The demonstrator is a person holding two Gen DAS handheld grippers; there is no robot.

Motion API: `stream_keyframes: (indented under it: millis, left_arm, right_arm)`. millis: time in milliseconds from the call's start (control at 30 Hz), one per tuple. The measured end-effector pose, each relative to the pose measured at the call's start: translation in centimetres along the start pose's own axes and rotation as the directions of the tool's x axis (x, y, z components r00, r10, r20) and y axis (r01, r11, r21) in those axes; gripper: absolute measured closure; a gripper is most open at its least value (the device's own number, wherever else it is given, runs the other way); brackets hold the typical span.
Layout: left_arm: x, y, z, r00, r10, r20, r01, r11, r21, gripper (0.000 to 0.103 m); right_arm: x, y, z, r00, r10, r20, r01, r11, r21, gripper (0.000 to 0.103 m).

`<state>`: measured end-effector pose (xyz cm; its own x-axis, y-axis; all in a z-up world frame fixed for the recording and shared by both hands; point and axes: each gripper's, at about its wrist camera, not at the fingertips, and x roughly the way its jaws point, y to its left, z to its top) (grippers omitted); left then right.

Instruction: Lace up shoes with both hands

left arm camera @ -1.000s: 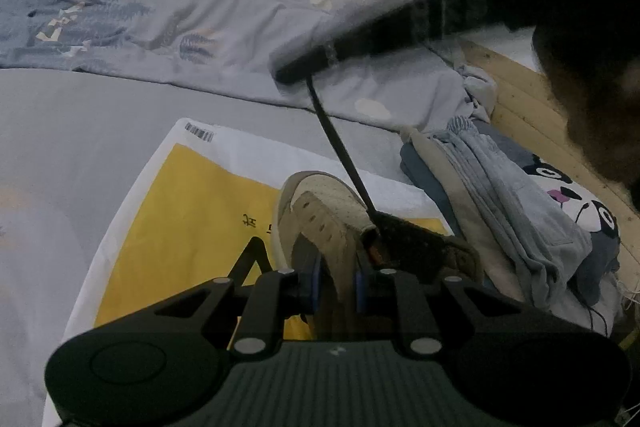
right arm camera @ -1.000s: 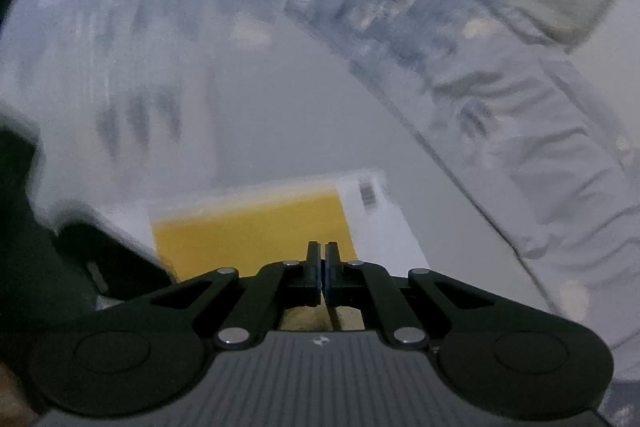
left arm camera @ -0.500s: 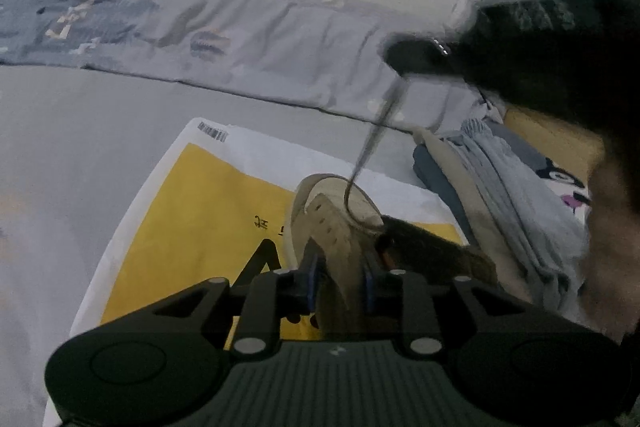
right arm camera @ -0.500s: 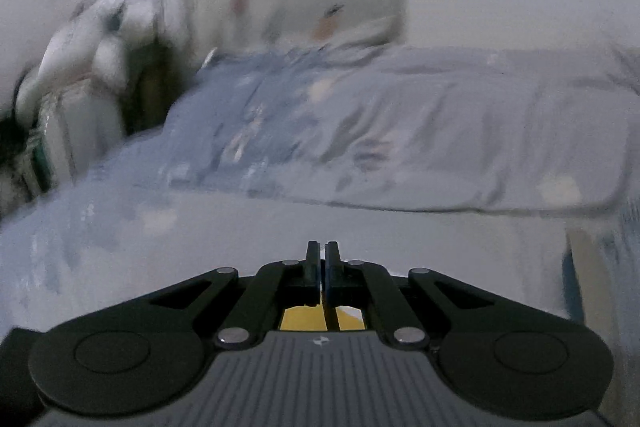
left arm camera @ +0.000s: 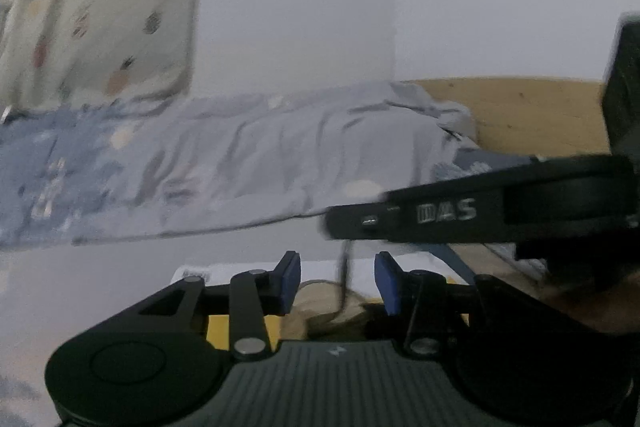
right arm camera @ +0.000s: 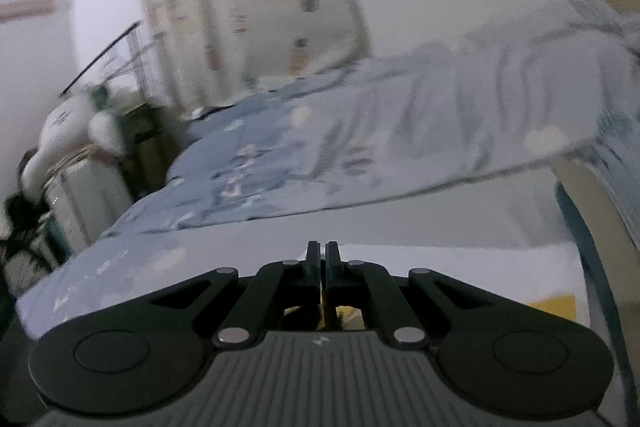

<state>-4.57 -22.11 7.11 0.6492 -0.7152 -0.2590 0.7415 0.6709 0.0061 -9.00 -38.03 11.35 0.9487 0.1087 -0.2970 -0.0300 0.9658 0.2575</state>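
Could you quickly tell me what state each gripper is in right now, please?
Left gripper: open, holding nothing; shoe below.
Right gripper: shut, apparently on the lace.

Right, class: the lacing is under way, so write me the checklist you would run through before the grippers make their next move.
1. Left gripper free to grasp: ok, jaws wide apart, holding nothing.
2. Right gripper shut: ok.
3. Lace held: ok, it rises from the shoe to the right gripper's tip.
4. Shoe steadied: not ok, no gripper grips it.
5. Next eyelet located: cannot tell, blurred and hidden behind the left gripper.
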Motion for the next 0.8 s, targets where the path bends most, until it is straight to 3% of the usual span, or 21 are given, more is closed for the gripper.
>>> stream_keyframes:
  millis: [100,167,233,433,467,500,533,567,600,633,733,800]
  left_arm:
    - [0.5,-0.9,-0.1,1.0,0.008,-0.006,-0.007,0.999,0.038,0.064]
    - [1.0,-1.3,-0.2,1.0,0.018,-0.016,-0.017,0.999,0.049,0.075]
    - [1.4,-1.1,-0.4,0.999,0.03,-0.034,-0.029,0.999,0.028,0.098]
    - [1.7,-0.2,-0.4,0.998,0.03,-0.06,-0.033,0.999,-0.041,0.101]
    - [1.6,0.2,-0.3,0.998,0.031,-0.059,-0.034,0.998,-0.052,0.101]
    - [1.5,0.4,-0.2,0.998,0.033,-0.058,-0.037,0.997,-0.069,0.101]
    - [1.3,0.6,-0.1,0.998,0.035,-0.056,-0.04,0.996,-0.085,0.101]
    - [1.1,0.9,0.0,0.998,0.037,-0.053,-0.042,0.994,-0.103,0.101]
    - [1.0,1.4,0.2,0.998,0.042,-0.048,-0.047,0.991,-0.122,0.101]
    - [0.8,1.8,0.3,0.998,0.043,-0.042,-0.048,0.988,-0.144,0.101]
    - [0.3,3.4,0.6,0.999,0.043,-0.008,-0.044,0.976,-0.212,0.101]
    - [0.0,4.5,0.5,0.999,0.035,0.011,-0.031,0.964,-0.264,0.101]
  right_arm:
    - [-0.6,0.4,-0.5,0.999,0.044,-0.019,-0.045,0.998,-0.053,0.103]
    - [-0.8,0.5,-0.9,0.998,0.056,-0.023,-0.057,0.997,-0.06,0.103]
    - [-0.9,0.4,-1.1,0.998,0.065,-0.023,-0.066,0.997,-0.048,0.103]
    - [-1.0,1.1,-1.7,0.997,0.071,-0.031,-0.073,0.995,-0.061,0.103]
    - [-0.9,1.1,-1.8,0.997,0.065,-0.028,-0.067,0.996,-0.059,0.099]
    - [-1.0,0.9,-1.9,0.998,0.056,-0.019,-0.057,0.997,-0.047,0.093]
    - [-1.1,0.7,-1.9,0.999,0.044,-0.005,-0.044,0.998,-0.033,0.071]
    - [-1.3,0.3,-1.9,0.999,0.028,0.024,-0.027,1.0,-0.011,0.043]
    - [-1.6,-0.2,-1.9,0.998,0.016,0.066,-0.017,1.0,0.018,0.029]
    - [-1.8,-0.7,-2.0,0.994,0.002,0.107,-0.008,0.999,0.047,0.009]
    - [-2.1,-2.2,-2.0,0.986,-0.022,0.165,0.001,0.992,0.124,0.007]
    - [-1.5,-3.1,-2.1,0.991,-0.015,0.13,-0.007,0.986,0.164,0.003]
